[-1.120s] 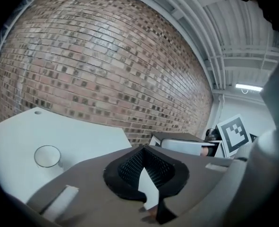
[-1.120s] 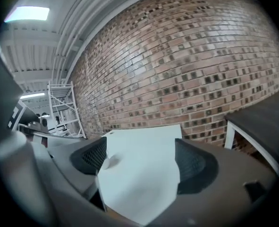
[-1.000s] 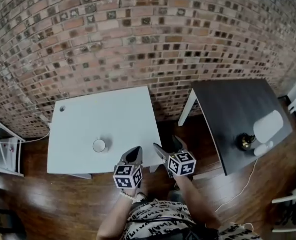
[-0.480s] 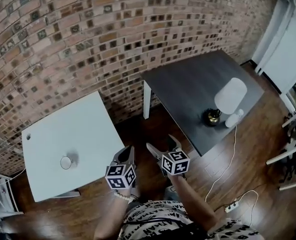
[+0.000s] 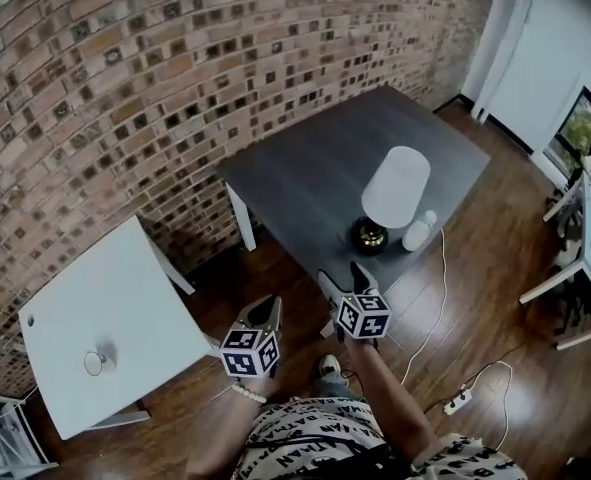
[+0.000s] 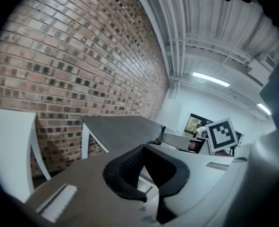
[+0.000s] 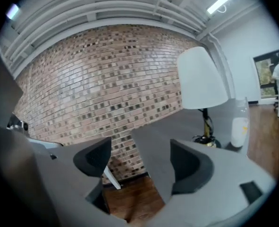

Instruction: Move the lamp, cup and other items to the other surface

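On the dark table stands a lamp with a white shade and a dark, brass-trimmed base. A small white bottle stands next to the base. My right gripper is held at the table's near edge, short of the lamp. It is open, its jaws have just been closing a little, and nothing is between them. My left gripper hangs over the floor between the two tables, shut and holding nothing. The cup sits on the white table at the left.
A brick wall runs behind both tables. The lamp's cord drops to a power strip on the wood floor. White furniture stands at the right edge. A gap of floor separates the tables.
The view has swung from the white table to the dark one. Both grippers have travelled that way; the right one now faces the lamp, and the cup has dropped to the lower left.
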`<state>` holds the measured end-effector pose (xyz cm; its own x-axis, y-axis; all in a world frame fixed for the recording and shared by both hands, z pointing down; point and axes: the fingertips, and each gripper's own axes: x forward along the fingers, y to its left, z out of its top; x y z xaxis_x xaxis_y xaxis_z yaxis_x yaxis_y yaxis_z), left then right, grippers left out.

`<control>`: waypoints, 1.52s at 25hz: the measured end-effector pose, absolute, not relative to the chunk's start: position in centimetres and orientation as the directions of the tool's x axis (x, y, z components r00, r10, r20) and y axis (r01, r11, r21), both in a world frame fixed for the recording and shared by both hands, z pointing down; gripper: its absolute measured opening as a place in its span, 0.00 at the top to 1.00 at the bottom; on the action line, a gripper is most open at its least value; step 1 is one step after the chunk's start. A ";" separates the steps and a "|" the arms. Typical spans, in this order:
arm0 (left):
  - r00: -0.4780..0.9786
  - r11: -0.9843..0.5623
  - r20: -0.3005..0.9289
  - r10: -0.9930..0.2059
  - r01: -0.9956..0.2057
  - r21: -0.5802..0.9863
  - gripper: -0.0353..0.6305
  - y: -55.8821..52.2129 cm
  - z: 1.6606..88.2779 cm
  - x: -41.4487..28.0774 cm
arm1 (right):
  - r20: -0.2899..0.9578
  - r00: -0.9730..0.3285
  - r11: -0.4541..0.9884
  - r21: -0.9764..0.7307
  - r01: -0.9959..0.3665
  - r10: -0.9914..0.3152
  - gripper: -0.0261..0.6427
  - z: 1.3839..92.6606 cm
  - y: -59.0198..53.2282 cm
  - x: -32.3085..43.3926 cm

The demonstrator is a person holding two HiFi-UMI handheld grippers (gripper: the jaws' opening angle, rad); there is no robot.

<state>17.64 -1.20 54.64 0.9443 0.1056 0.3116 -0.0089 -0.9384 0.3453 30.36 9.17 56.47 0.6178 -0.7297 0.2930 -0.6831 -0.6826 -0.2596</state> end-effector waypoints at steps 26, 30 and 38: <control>0.920 -0.945 0.370 0.130 0.001 0.328 0.95 8.9 60.3 32.4 | 0.254 0.709 -0.749 -0.125 -0.651 -0.658 0.56 64.4 16.1 54.5; 0.920 -0.944 0.377 0.106 -0.026 0.329 0.95 8.1 61.2 32.8 | 0.222 0.708 -0.739 -0.122 -0.662 -0.671 0.70 64.2 15.4 55.4; 0.923 -0.943 0.374 0.094 -0.038 0.330 0.95 7.7 61.2 33.6 | 0.223 0.712 -0.738 -0.058 -0.672 -0.666 0.80 63.6 15.0 55.9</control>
